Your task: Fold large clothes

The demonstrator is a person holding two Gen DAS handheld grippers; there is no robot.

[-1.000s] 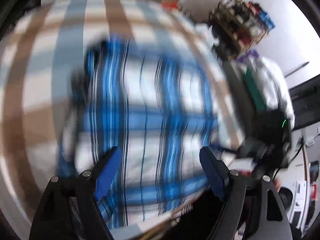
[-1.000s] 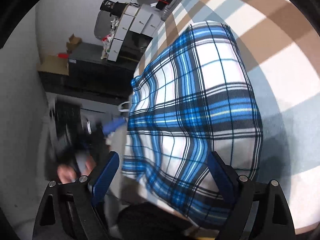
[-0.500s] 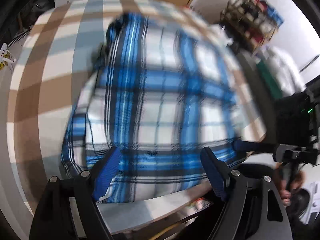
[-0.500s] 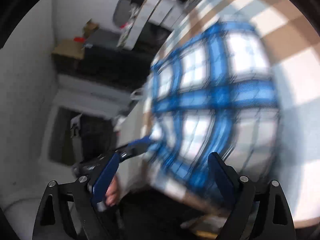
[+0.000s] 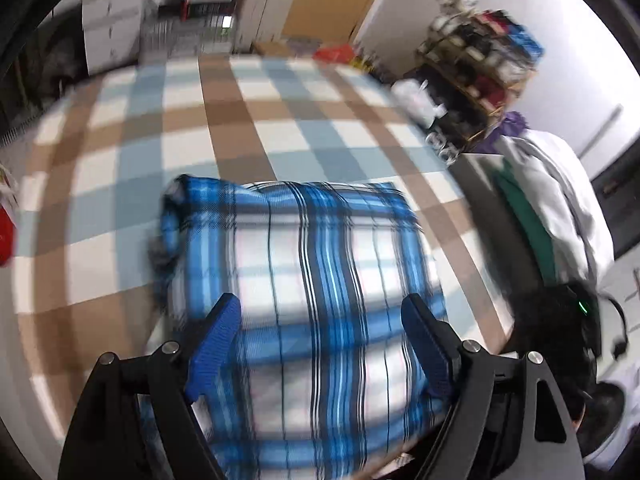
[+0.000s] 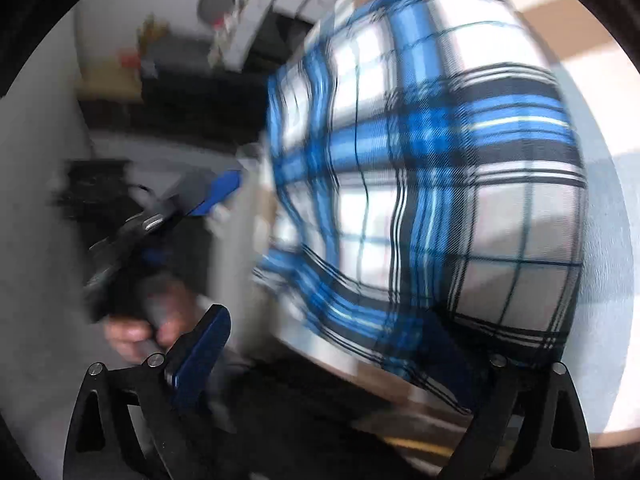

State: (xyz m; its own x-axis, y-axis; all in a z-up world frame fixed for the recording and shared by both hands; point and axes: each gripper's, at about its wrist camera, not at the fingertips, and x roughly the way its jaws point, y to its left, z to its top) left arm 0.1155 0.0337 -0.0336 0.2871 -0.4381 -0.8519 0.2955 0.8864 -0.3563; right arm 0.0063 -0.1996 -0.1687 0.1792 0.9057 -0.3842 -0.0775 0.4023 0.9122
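Left tongs [image 5: 320, 344] released above plaid shirt [image 5: 312, 280]; right tongs [image 6: 332, 356] opening, nothing pinched. Square folded edges before pressing flat on table [image 5: 120, 184].

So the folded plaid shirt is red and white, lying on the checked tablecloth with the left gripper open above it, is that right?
Not quite. The plaid shirt is blue and white, not red and white, as the left wrist view shows. The rest stands: it lies folded on the checked tablecloth, with the left gripper open above it.
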